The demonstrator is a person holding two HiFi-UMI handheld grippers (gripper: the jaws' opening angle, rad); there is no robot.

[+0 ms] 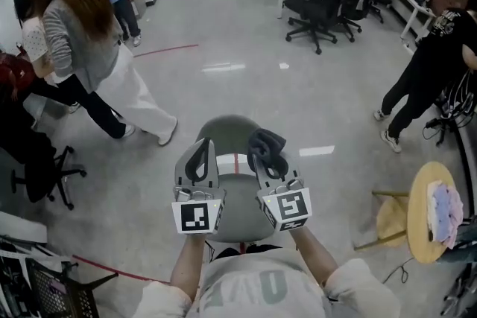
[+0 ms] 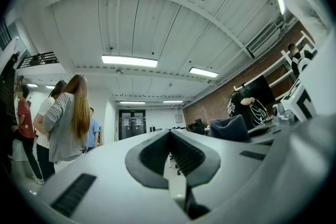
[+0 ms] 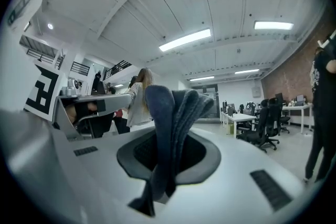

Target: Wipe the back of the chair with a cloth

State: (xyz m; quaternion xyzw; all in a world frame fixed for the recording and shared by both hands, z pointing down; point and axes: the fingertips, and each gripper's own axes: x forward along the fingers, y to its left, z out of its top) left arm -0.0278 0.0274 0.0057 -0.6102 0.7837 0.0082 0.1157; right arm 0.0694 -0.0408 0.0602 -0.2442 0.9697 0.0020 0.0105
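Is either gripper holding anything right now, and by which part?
The right gripper holds the dark cloth, its jaws shut on a bunched fold, with the bulk sticking out beyond them. The left gripper is shut and holds nothing.

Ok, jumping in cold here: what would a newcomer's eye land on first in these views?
First, the dark grey cloth clamped in the right gripper, held above the grey-green chair in the middle of the head view. Beside it, the left gripper has its jaws together on nothing. A group of people stands at upper left.
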